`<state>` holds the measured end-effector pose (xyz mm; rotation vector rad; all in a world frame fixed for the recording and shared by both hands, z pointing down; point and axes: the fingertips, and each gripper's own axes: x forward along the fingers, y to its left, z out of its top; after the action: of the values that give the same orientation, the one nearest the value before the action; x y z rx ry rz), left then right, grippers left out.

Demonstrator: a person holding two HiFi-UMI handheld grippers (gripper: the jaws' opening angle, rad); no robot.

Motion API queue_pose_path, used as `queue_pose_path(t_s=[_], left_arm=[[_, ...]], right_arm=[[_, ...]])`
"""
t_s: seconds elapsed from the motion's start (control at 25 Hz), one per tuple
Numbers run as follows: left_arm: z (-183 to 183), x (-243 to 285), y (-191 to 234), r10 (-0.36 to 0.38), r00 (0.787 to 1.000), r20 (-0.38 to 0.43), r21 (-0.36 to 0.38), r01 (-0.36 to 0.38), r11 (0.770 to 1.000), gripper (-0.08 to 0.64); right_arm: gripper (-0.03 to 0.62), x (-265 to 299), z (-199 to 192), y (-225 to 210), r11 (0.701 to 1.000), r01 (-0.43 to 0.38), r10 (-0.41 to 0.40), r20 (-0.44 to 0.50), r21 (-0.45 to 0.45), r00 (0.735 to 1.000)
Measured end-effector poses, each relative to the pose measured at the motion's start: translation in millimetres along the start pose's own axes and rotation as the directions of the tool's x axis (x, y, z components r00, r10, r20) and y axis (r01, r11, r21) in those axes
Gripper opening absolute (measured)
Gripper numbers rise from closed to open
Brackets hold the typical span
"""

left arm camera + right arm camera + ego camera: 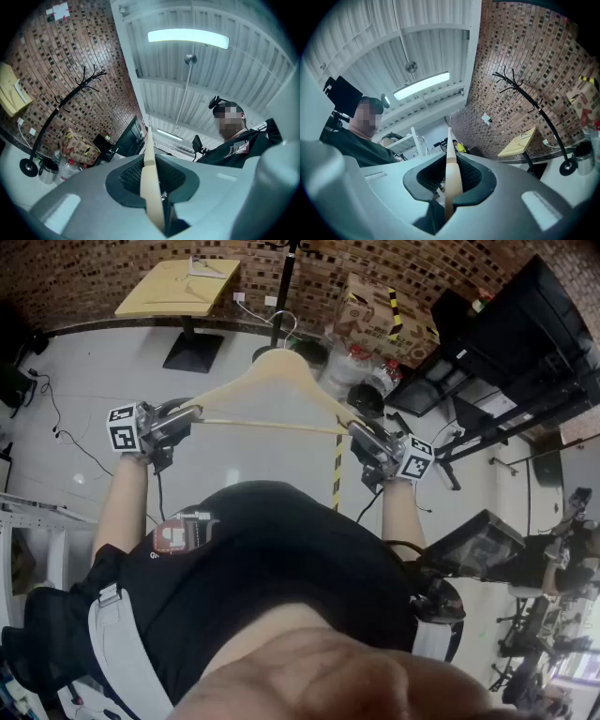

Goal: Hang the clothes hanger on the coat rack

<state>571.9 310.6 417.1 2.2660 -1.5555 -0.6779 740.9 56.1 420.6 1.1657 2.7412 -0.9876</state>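
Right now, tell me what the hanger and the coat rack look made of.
Hanger: pale wood, it seems, smooth and unpainted, with a light tan, flat-edged body. Coat rack: probably metal, painted matte black, judging by its thin dark pole and slim curved prongs.

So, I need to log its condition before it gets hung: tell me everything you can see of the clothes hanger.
The hanger looks like pale wood, with two sloped shoulders, a thin crossbar beneath and a metal hook on top. It is in the air in front of the person, roughly level, hook pointing away from them. The left tool is shut on one shoulder end and the right tool on the other. It is not yet hung on the coat rack.
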Motion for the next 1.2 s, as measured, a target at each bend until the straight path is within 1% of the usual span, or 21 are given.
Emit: queue_pose_path(t_s=[0.24,0.4,0.56,0.64,0.72,0.8,0.96,1.08,1.2], left_arm=[[-3.8,5.3,5.4,0.020,1.000,0.008,-0.009,-0.020,1.000,0.061],[-4.1,-2.6,16.9,0.035,0.999,0.015,-0.021,-0.034,0.999,0.061],[-12.8,-16.4,40.0,0.035,0.999,0.030,-0.031,-0.034,0.999,0.060],[-7.4,-24.1,59.2,0.030,0.999,0.035,-0.037,-0.029,0.999,0.058],[13.7,-34.1,84.6,0.018,0.999,0.039,-0.043,-0.017,0.999,0.058],[46.9,-47.0,115.4,0.007,0.999,0.043,-0.053,-0.005,0.999,0.058],[115.3,-76.3,175.0,-0.022,0.999,0.035,-0.071,0.025,0.997,0.058],[150.8,-106.4,211.2,-0.047,0.999,0.025,-0.078,0.049,0.996,0.058],[167.3,-139.3,240.6,-0.054,0.998,0.024,-0.081,0.056,0.995,0.058]], right_arm=[[0.071,-2.6,4.1,-10.8,1.000,-0.005,0.005,-0.012,0.006,1.000],[0.071,8.3,1.5,-24.9,1.000,-0.005,0.005,-0.025,0.008,1.000],[0.074,19.5,-11.3,-50.1,1.000,0.007,-0.007,-0.038,0.019,0.999],[0.074,33.2,-10.1,-65.7,1.000,0.019,-0.019,-0.050,0.013,0.999],[0.075,59.6,2.6,-82.0,0.999,0.033,-0.033,-0.054,-0.003,0.998],[0.074,97.4,22.8,-100.0,0.999,0.045,-0.046,-0.047,-0.017,0.998],[0.074,171.1,54.5,-137.5,0.997,0.071,-0.072,-0.034,-0.014,0.997],[0.074,220.9,61.3,-157.4,0.996,0.085,-0.085,-0.017,-0.022,0.996],[0.074,262.9,53.9,-173.5,0.996,0.084,-0.084,0.000,-0.024,0.997]])
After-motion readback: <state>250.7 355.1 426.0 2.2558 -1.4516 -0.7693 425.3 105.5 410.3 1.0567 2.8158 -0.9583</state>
